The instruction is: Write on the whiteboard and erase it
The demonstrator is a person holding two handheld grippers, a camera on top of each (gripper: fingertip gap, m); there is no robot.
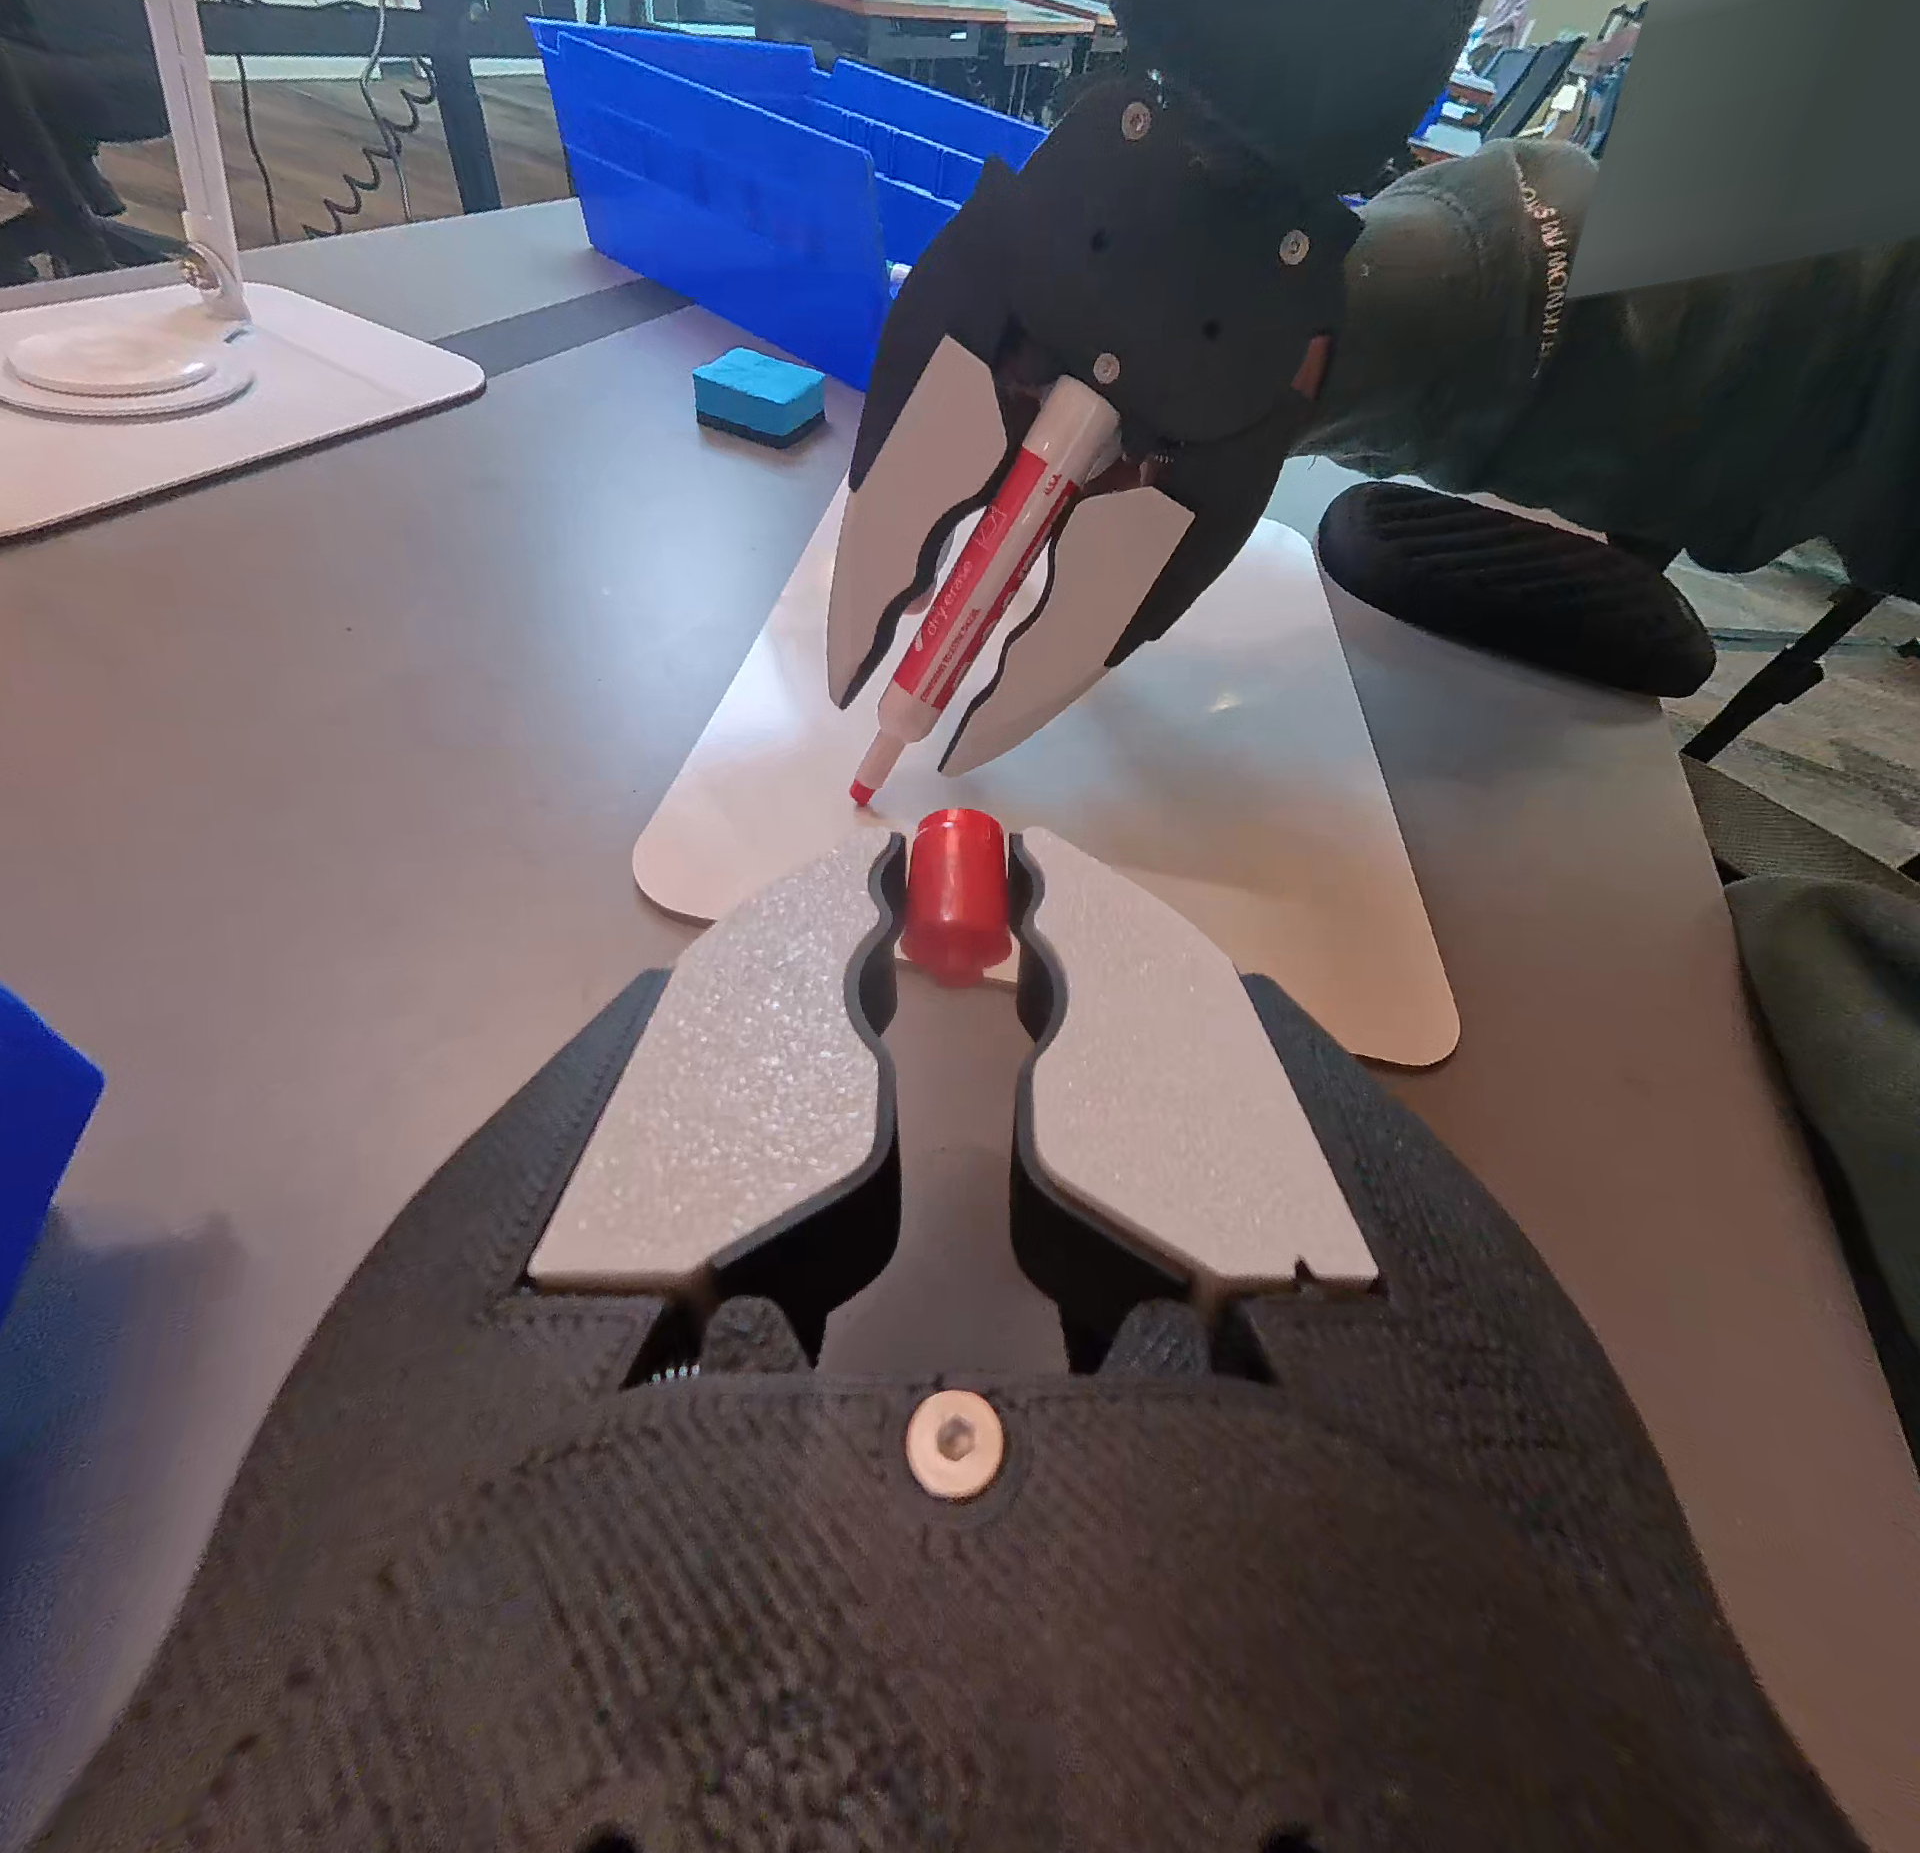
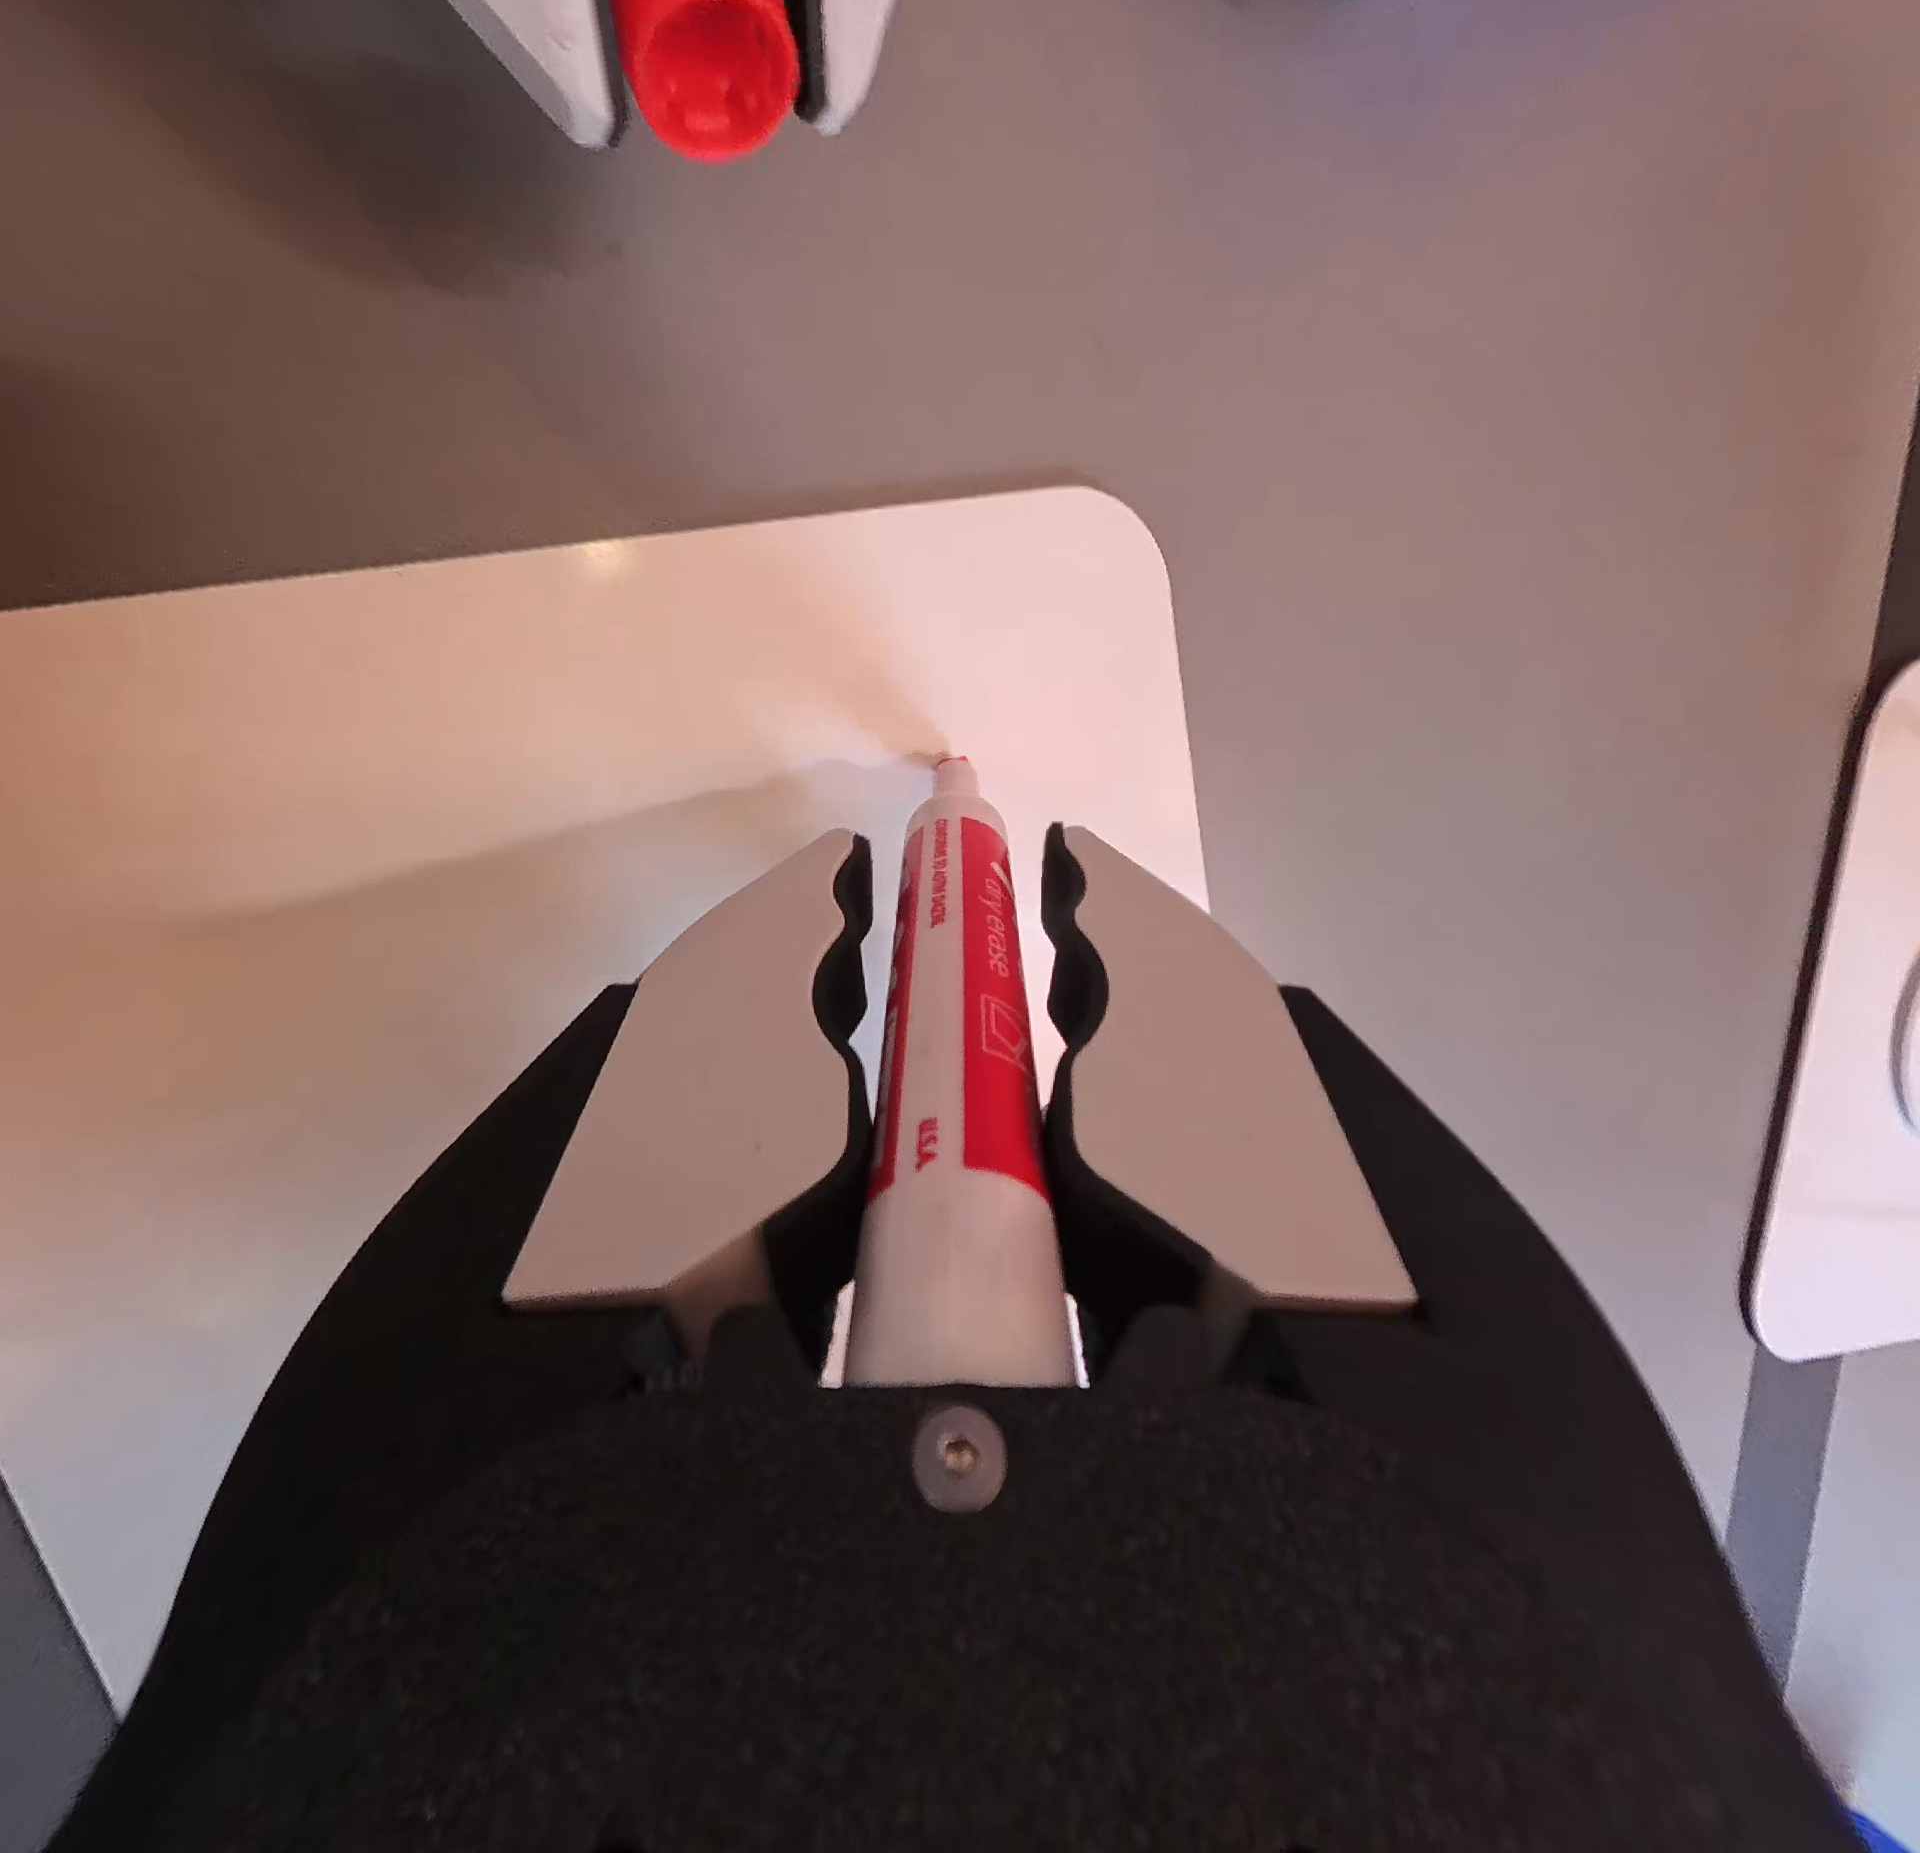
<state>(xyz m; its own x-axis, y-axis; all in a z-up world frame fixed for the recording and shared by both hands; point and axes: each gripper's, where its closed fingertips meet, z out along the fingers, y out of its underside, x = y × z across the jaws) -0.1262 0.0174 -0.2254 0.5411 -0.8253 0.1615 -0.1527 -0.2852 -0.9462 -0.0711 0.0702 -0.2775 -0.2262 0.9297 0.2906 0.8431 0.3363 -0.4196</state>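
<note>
Right tongs (image 2: 956, 847) pinch the red dry-erase marker (image 2: 961, 1024) tip-down onto the whiteboard (image 2: 416, 764) to write; left tongs (image 1: 951, 847) pinch its red cap (image 1: 954, 894) aside for recapping.

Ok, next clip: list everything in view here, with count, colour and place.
whiteboard: one, white, flat on the table, no writing visible
marker: one, red and white, uncapped, tip on the whiteboard near a corner
cap: one, red, held at the whiteboard's near edge
eraser: one, blue over black, on the table beyond the whiteboard
bins: blue, behind the eraser
stand: one, white, far left of the table
table: one, grey
person's sleeve: dark, behind the right gripper
left gripper: shut on cap
right gripper: shut on marker
</note>
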